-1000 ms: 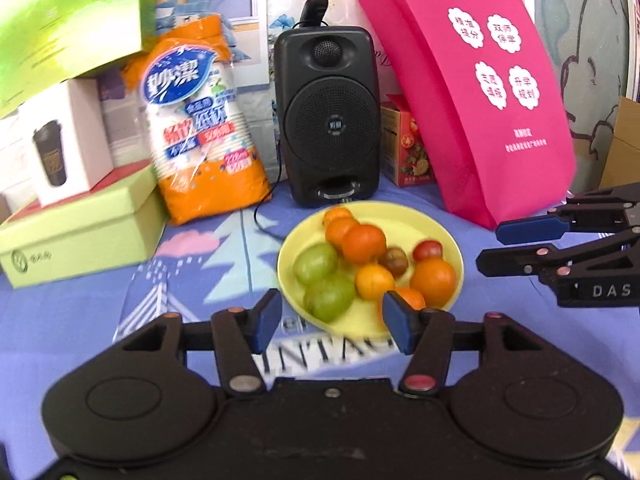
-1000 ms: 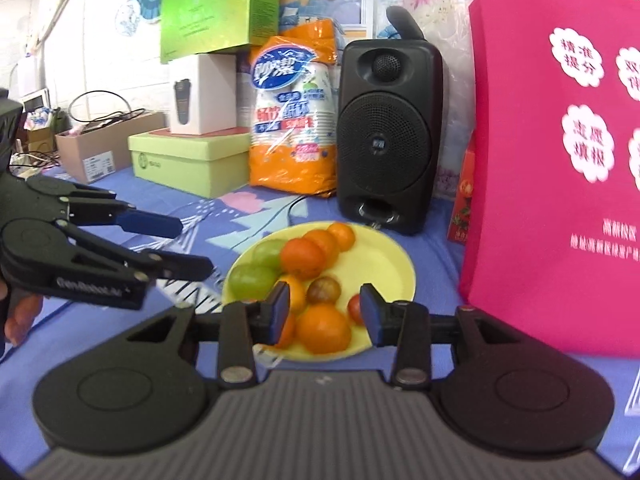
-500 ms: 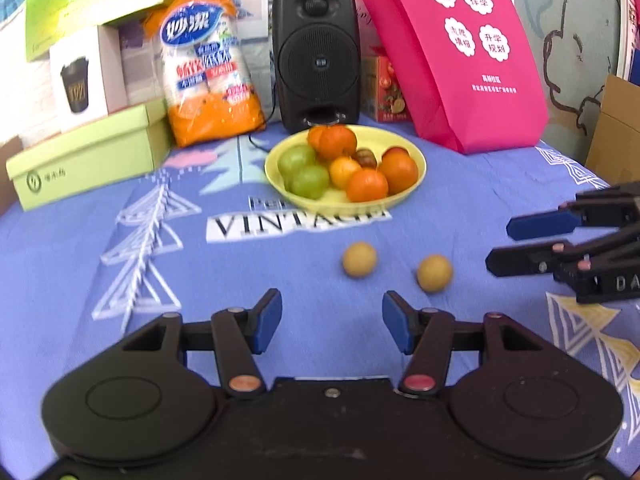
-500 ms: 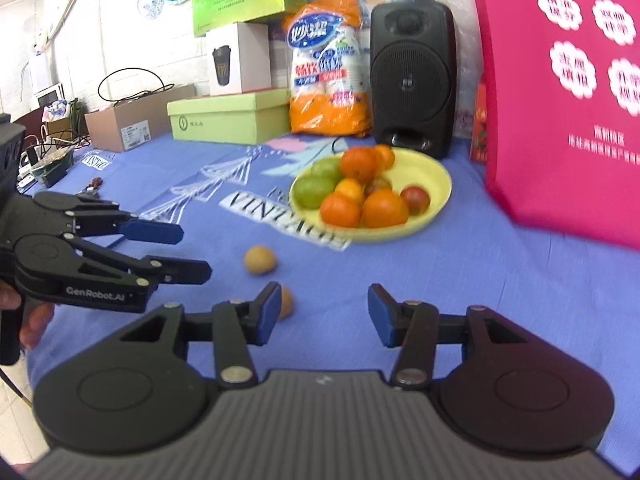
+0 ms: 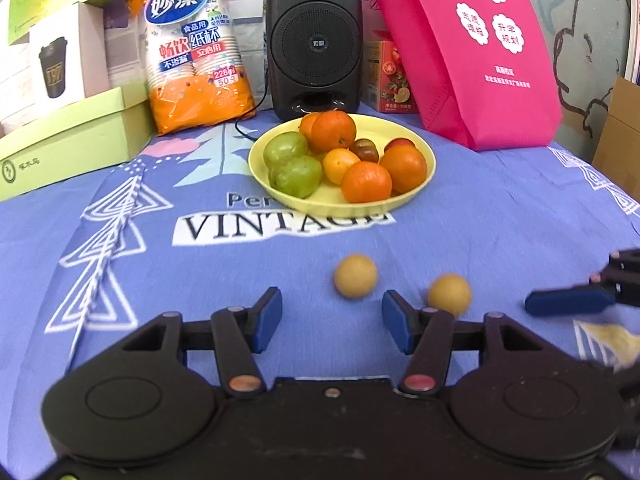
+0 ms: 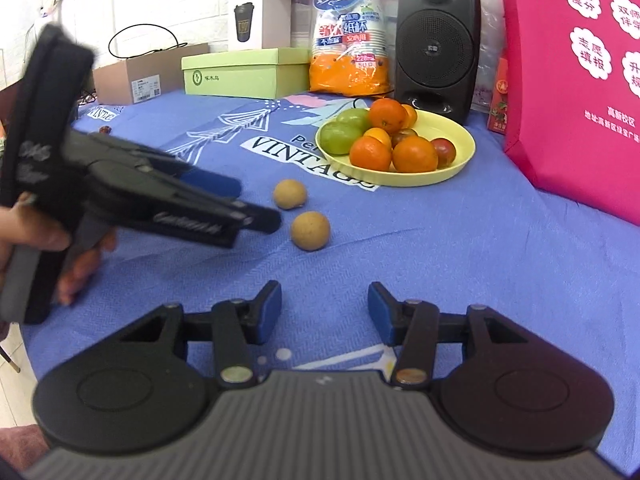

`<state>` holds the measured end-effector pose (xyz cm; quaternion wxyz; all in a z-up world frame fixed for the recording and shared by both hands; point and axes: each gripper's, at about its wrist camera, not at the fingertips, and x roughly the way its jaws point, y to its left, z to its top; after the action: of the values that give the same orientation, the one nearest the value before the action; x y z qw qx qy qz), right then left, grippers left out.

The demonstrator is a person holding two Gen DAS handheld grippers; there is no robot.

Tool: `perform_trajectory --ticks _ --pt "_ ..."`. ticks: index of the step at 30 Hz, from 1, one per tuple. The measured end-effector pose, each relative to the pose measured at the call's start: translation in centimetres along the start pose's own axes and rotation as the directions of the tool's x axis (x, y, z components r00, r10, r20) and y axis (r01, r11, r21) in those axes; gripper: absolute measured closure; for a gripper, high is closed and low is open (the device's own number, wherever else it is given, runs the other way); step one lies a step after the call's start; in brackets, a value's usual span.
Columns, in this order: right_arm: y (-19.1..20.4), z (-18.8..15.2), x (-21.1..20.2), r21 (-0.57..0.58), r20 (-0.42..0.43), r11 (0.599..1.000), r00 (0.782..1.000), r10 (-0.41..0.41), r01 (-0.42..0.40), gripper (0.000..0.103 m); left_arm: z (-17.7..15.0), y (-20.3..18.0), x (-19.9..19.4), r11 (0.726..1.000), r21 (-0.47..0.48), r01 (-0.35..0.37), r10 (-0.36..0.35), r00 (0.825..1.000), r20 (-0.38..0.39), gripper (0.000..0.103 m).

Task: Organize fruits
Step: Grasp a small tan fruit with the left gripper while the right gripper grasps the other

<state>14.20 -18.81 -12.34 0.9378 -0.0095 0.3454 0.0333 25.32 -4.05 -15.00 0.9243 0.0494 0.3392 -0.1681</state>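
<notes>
A yellow plate point(image 5: 420, 194) sits on the blue printed cloth point(image 5: 500, 220), heaped with fruit: two green ones point(image 5: 294, 174) on its left side, oranges point(image 5: 366, 182) at the front and back, and a couple of small dark red fruits point(image 5: 365, 149) tucked among them. Two small brown round fruits lie loose on the cloth in front of the plate, well apart from it — one point(image 5: 355, 276) nearer the plate, the other point(image 5: 449, 295) a little closer to the camera and to the right. They lie near each other but do not touch.

The left gripper point(image 5: 331, 320) hovers low over the cloth with its blue-padded fingers point(image 5: 269, 314) apart and nothing between them; the nearer-to-plate brown fruit lies just beyond the gap, and the other shows just past the right finger. The right gripper point(image 6: 323, 312) also has its fingers spread with only bare cloth between them — its jaws have just been opening, though they hold nothing. In the right wrist view the two brown fruits lie ahead of it, and the left gripper's fingers reach in from the left, pointing toward them, held by a hand point(image 6: 76, 264).

Behind the plate stand a black speaker point(image 5: 314, 36), an orange pack of paper cups point(image 5: 196, 52), a pale green box point(image 5: 72, 140) and a pink bag point(image 5: 472, 48).
</notes>
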Motion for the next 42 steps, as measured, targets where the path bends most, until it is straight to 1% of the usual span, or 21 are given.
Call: perform_trajectory --ticks 5,7,9,10,13,16,18,25,28,30,32,33,42 --pt "0.4 1.1 1.4 -0.025 -0.008 1.0 1.0 0.015 -0.015 0.055 1.2 0.3 1.7 1.0 0.003 0.019 -0.019 1.0 -0.001 0.05" --pt "0.4 1.5 2.0 -0.034 -0.012 0.999 1.0 0.012 -0.012 0.055 1.4 0.3 2.0 1.0 0.005 0.025 -0.025 1.0 0.0 0.056" --pt "0.4 1.8 2.4 -0.04 -0.014 0.999 1.0 0.011 -0.011 0.055 1.7 0.2 2.3 0.999 0.01 0.041 -0.041 0.999 0.005 0.069" --pt "0.4 1.9 2.6 -0.043 -0.016 0.999 1.0 0.012 -0.012 0.055 1.7 0.1 2.3 0.999 0.017 0.05 -0.05 0.999 0.006 0.074" --pt "0.3 2.2 3.1 -0.041 -0.019 0.999 1.0 0.016 -0.017 0.055 1.6 -0.4 2.4 0.998 0.043 0.054 -0.054 0.998 0.01 0.079" --pt "0.2 2.4 3.4 -0.04 -0.02 0.999 1.0 0.02 -0.02 0.055 1.3 -0.4 1.9 0.997 0.054 0.049 -0.05 0.999 0.013 0.079" --pt "0.3 2.6 3.6 -0.042 -0.021 0.999 1.0 0.022 -0.023 0.055 1.0 -0.2 1.6 0.998 0.053 0.034 -0.034 0.999 0.016 0.079" --pt "0.5 3.2 4.8 -0.047 -0.028 0.999 0.999 0.024 -0.025 0.056 0.2 1.8 0.6 1.0 -0.006 0.028 -0.028 1.0 0.015 0.079" --pt "0.7 3.5 5.3 -0.063 -0.029 0.998 0.999 0.021 -0.023 0.059 0.0 2.1 0.3 1.0 -0.014 0.026 -0.026 1.0 0.016 0.079" --pt "1.0 3.5 5.4 -0.079 -0.03 0.997 0.999 0.019 -0.021 0.064 -0.1 2.0 0.2 0.999 -0.02 0.025 -0.025 1.0 0.016 0.079" --pt "1.4 3.5 5.4 -0.098 -0.032 0.995 0.999 0.023 -0.026 0.075 -0.2 2.1 0.0 0.999 -0.029 0.026 -0.026 1.0 0.015 0.079" --pt "1.5 3.5 5.3 -0.103 -0.034 0.994 0.999 0.021 -0.025 0.077 -0.2 2.1 0.0 0.999 -0.033 0.027 -0.027 1.0 0.014 0.079" --pt "1.1 2.7 3.6 -0.036 -0.019 0.999 1.0 0.024 -0.025 0.077 -0.4 1.9 -0.6 0.998 -0.052 0.023 -0.023 1.0 0.01 0.079"
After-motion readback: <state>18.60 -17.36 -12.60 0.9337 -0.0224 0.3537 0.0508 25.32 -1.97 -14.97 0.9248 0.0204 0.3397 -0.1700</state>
